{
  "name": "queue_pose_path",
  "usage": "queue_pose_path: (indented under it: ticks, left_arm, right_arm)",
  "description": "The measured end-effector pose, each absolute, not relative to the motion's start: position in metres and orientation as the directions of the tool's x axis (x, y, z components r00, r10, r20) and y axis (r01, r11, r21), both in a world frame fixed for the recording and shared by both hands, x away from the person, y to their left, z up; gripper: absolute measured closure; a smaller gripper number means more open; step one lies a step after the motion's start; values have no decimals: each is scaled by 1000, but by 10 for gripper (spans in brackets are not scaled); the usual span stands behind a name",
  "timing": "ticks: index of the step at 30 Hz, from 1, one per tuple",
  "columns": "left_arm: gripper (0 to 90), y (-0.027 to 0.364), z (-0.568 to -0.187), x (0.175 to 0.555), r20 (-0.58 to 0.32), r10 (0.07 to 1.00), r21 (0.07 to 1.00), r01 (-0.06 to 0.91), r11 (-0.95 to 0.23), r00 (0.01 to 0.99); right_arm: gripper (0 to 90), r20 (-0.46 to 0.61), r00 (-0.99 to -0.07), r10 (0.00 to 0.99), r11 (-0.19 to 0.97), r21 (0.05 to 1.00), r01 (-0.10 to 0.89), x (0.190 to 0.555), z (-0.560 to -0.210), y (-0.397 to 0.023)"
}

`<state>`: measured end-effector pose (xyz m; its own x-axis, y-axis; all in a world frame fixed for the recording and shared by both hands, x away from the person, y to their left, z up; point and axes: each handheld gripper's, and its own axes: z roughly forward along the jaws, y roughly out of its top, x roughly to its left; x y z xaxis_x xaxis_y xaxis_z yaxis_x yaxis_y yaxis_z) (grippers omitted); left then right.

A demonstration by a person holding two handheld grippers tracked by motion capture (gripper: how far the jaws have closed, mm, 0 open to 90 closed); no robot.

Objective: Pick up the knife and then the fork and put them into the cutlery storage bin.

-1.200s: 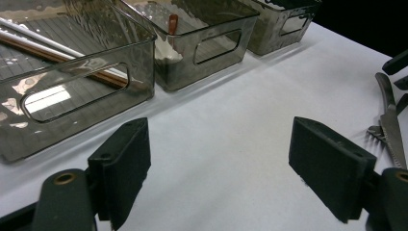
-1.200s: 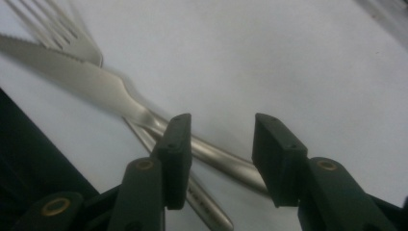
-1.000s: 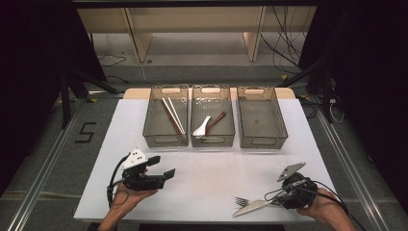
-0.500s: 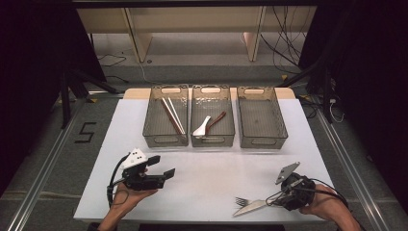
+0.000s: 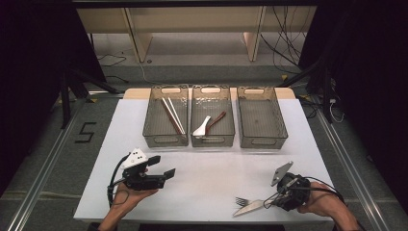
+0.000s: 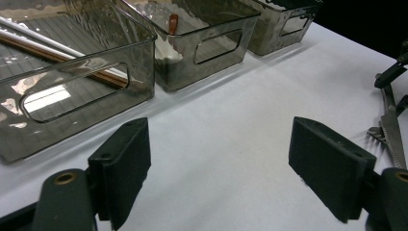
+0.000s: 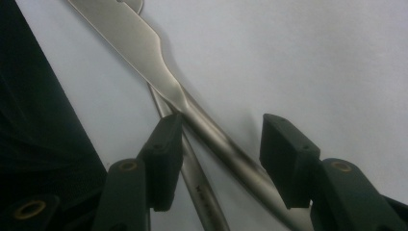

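right gripper (image 7: 216,159) jaws astride knife (image 7: 144,53), seemingly not gripping

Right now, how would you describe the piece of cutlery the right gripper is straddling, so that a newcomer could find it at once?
Start at the white table and go to its near right corner, where the right gripper sits low. Two metal pieces lie crossed there: the knife and a fork. The knife is the one with the broad flat blade, not tines.
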<state>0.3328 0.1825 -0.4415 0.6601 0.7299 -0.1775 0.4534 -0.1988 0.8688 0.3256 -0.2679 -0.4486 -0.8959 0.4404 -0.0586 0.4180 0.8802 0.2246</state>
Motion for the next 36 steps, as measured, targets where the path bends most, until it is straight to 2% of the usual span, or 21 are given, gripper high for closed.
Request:
queue_pose_path:
  ticks: [12, 18, 26, 33, 36]
  left_arm:
    - [221, 182, -441, 333, -181, 729, 868, 455, -197, 661]
    - [222, 183, -441, 333, -182, 728, 868, 456, -196, 660]
    - [225, 183, -441, 333, -187, 731, 868, 458, -190, 657]
    - [225, 183, -440, 333, -184, 730, 869, 457, -193, 658]
    - [225, 183, -440, 333, -184, 730, 869, 456, -192, 658]
  right_arm:
    - [533, -84, -897, 434, 881, 249, 403, 326, -450, -271]
    - [535, -97, -916, 388, 911, 189, 366, 330, -448, -268]
    - [512, -105, -927, 360, 926, 157, 342, 336, -454, -258]
    - [543, -104, -929, 356, 928, 159, 338, 334, -454, -259]
    - [585, -99, -933, 346, 933, 144, 331, 334, -454, -256]
